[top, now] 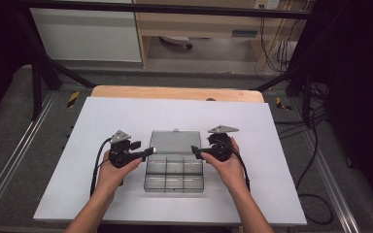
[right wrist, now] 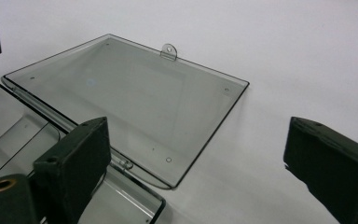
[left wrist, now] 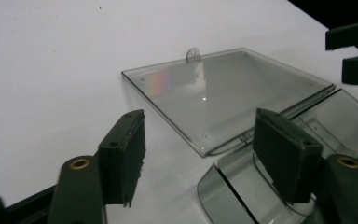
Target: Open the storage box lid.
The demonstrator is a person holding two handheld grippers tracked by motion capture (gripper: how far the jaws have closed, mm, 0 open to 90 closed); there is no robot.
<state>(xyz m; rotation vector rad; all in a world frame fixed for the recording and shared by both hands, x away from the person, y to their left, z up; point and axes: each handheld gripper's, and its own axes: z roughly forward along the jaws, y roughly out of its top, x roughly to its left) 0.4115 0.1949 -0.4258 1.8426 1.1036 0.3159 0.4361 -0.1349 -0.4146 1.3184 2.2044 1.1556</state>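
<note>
Clear compartment box (top: pixel 174 168) lies open at centre of white surface (top: pixel 102 194), lid (top: pixel 175 141) folded flat behind it.
Left hand-held gripper (top: pixel 151 150) and right hand-held gripper (top: pixel 194 150) flank hinge line, jaws apart, holding nothing; compartments look empty; closing likely remains.

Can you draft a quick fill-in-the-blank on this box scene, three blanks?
1. The clear compartment box has its lid lying ___ on the white table sheet.
2. The left gripper and the right gripper both have their jaws ___.
3. The small tab sits on the lid's ___ edge, away from the hinge.

Missing words: open; open; far
</note>
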